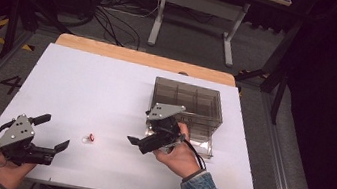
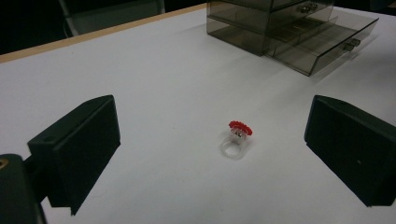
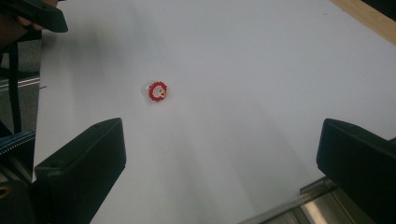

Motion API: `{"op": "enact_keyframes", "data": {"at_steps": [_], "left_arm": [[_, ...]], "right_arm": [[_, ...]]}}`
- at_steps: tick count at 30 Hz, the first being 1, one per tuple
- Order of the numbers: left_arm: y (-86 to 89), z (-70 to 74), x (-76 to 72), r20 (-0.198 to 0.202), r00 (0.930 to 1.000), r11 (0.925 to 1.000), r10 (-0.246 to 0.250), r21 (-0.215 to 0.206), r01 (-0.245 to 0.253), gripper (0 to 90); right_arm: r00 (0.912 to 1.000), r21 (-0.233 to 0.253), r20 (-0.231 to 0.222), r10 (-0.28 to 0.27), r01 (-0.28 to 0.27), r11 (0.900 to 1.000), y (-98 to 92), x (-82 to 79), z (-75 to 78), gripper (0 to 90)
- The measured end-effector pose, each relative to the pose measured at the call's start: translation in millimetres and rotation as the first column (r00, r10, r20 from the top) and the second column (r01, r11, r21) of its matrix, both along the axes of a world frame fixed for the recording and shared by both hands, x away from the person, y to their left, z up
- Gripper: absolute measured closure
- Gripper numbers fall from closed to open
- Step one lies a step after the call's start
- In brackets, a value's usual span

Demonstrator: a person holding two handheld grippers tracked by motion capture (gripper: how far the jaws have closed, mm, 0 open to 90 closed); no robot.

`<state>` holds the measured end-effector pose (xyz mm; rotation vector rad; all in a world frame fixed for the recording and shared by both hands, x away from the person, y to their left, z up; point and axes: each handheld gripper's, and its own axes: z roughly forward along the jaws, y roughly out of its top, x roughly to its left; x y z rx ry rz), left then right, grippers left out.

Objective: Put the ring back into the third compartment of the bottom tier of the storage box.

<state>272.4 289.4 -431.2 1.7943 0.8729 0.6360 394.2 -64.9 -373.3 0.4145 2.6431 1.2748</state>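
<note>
— Where do your grippers stand right now?

— Your left gripper sits low at the near left of the counter, jaws spread wide and empty, aimed right toward the ring. Your right gripper hangs just in front of the drawer box, also gaping with nothing between its jaws, and it points left across the counter.

— And the ring itself?

— It lies on the bare white sheet between your two grippers, nearer the left one and apart from both. In the left gripper view the ring is a clear band with a red toothed top, lying on its side, lined up between the jaws but farther out. In the right gripper view the ring sits well ahead and to the left of the gap.

— So which step is this?

— I judge it the approach to the pick. The bottom drawer of the box stands pulled out and looks like the place it should go.

— What does the next move ask of you?

— Ease the left gripper forward and down until the band sits squarely between the jaws, then close gently. The ring is small and slick, so a skewed pinch could flick it away.
</note>
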Motion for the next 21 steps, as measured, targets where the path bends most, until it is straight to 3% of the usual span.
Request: {"op": "enact_keyframes", "data": {"at_steps": [10,18,21], "left_arm": [[-0.1,0.1,-0.2,0.0,1.0,1.0,-0.004,0.0,0.004,4.1],[0.1,0.1,-0.3,-0.001,1.0,1.0,-0.004,-0.003,0.004,4.1],[0.2,0.0,-0.3,0.0,1.0,1.0,-0.004,-0.004,0.004,4.1]], "right_arm": [[0.9996,0.015,-0.02,-0.017,0.017,1.0,12.1,-1.3,0.5,17.1],[0.9983,0.011,-0.057,0.012,-0.011,1.0,26.4,-1.6,-4.2,26.0],[0.9991,-0.005,-0.041,0.006,-0.006,1.0,34.1,-2.4,-6.9,26.9]]}}
